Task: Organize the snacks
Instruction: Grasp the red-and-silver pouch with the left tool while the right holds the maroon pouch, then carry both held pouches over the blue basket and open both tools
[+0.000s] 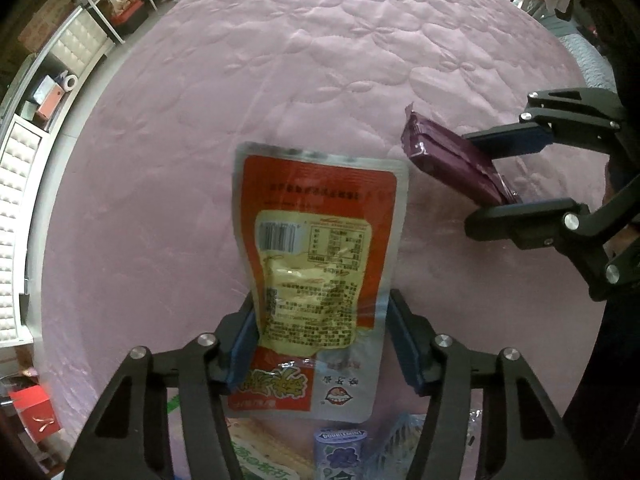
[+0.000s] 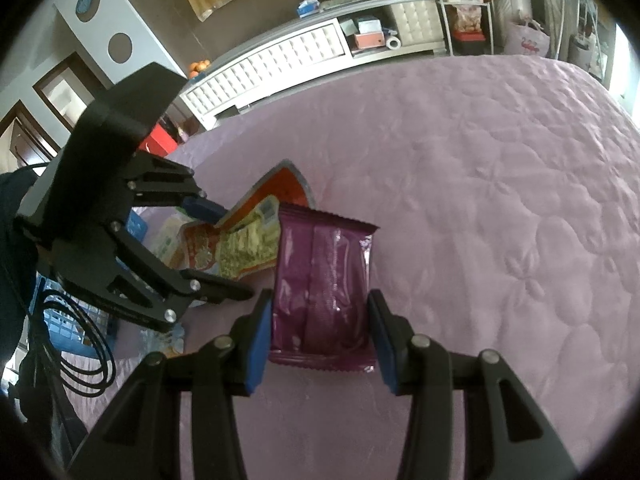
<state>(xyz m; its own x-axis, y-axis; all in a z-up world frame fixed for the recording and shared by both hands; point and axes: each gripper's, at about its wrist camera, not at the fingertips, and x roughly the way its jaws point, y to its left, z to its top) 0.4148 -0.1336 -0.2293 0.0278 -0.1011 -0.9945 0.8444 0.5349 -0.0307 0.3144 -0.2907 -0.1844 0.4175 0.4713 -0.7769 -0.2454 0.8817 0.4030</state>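
Observation:
My left gripper (image 1: 320, 344) is shut on an orange and silver snack pouch (image 1: 316, 240), held above the pink quilt, back label facing me. My right gripper (image 2: 320, 336) is shut on a purple snack packet (image 2: 324, 280), also held above the quilt. In the left wrist view the right gripper (image 1: 492, 176) and the purple packet (image 1: 452, 156) are at the right of the pouch. In the right wrist view the left gripper (image 2: 216, 248) and the orange pouch (image 2: 244, 244) are at the left, close beside the purple packet.
The pink quilted surface (image 1: 320, 60) spreads ahead of both grippers. Under the left gripper lie a Doublemint pack (image 1: 340, 452), a green-printed packet (image 1: 256, 460) and a blue basket (image 1: 396, 444). A white cabinet (image 2: 280, 60) and shelves stand beyond the quilt's edge.

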